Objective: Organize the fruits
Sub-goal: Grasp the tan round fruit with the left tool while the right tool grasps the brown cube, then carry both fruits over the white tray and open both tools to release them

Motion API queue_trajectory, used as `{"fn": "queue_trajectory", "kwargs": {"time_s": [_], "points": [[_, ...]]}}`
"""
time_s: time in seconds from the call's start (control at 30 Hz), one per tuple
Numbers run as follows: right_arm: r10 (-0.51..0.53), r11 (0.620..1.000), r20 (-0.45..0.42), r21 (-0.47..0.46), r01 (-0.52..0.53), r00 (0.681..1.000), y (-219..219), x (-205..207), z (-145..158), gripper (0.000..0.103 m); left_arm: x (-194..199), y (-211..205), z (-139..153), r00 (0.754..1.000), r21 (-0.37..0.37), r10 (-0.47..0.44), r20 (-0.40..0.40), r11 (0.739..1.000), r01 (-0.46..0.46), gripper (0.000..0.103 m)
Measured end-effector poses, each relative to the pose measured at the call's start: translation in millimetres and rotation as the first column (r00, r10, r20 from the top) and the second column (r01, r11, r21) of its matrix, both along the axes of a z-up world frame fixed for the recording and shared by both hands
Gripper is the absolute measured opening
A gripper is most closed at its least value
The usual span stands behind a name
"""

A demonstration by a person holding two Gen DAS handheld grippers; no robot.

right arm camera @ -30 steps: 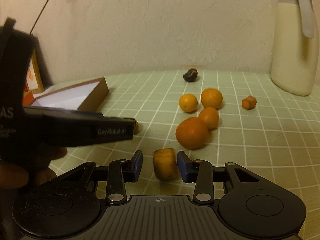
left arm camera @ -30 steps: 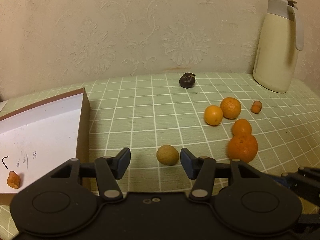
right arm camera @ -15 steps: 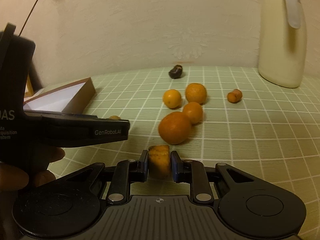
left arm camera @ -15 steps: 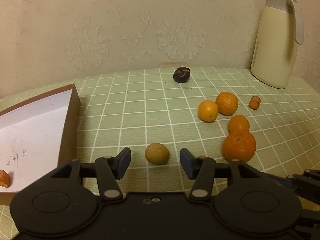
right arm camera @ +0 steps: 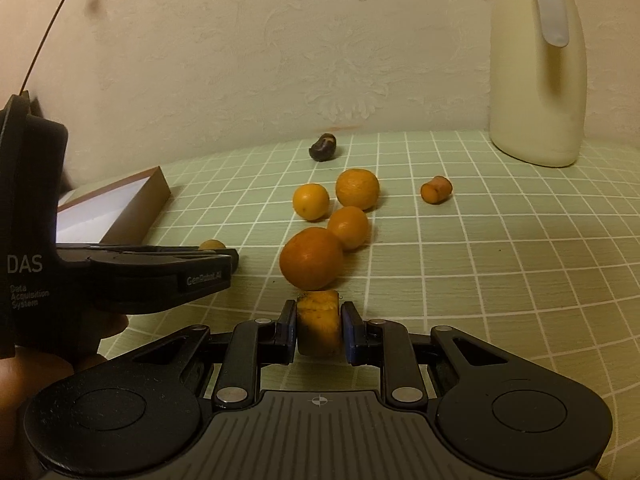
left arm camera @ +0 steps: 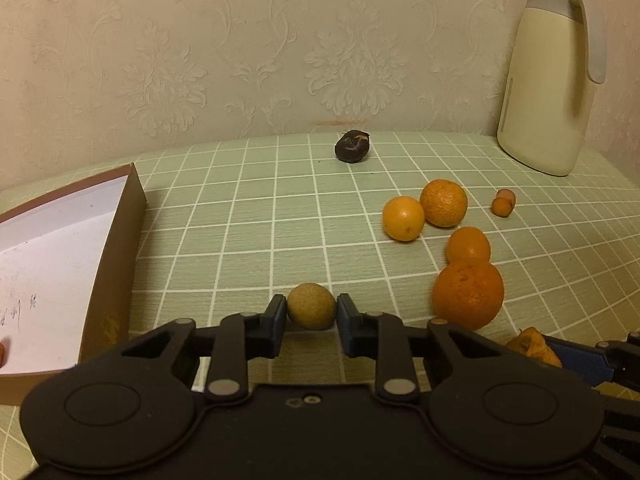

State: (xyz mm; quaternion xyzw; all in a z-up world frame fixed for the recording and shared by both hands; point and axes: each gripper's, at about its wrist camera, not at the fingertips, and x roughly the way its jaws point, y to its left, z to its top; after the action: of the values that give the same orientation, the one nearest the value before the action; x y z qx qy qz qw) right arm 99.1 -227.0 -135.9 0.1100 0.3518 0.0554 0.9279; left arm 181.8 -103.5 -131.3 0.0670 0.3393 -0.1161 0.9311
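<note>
- A green checked tablecloth covers the table, cream embossed wallpaper behind.
- A cream jug stands far right; a shallow box lies left.
- The left gripper has just clamped a tan round fruit.
- The right gripper pinches an orange chunk, possibly peel, near the oranges.

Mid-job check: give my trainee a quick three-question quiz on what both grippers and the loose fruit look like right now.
1. True or false: the left gripper is shut on the small tan fruit.
2. What does the right gripper hold?
A. a whole orange
B. a cut orange chunk
C. the dark fruit
3. Fill in: the dark fruit lies nearest the ____.

Key:
1. True; both pads press its sides.
2. B, the cut orange chunk.
3. wall.
</note>
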Motion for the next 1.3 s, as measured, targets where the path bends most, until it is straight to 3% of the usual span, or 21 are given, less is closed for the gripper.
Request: {"fn": "queue_trajectory", "kwargs": {"time_s": [0.7,1.03,1.3], "points": [[-0.012,0.999,0.007,0.038,0.011,1.000,4.2,-13.7,21.2,0.023,-44.3,38.5,29.0,1.000,-0.053,-0.013,0.004,0.999,0.014,0.017],[0.105,0.994,0.064,0.037,-0.108,0.992,54.8,-16.8,40.4,0.023,-71.0,84.5,45.4,0.999,-0.079,0.043,0.024,0.996,-0.041,0.017],[0.218,0.973,0.126,0.046,-0.226,0.968,104.5,-13.6,53.8,0.023,-88.2,138.6,60.3,0.987,-0.115,0.152,0.057,0.983,-0.145,0.017]]}}
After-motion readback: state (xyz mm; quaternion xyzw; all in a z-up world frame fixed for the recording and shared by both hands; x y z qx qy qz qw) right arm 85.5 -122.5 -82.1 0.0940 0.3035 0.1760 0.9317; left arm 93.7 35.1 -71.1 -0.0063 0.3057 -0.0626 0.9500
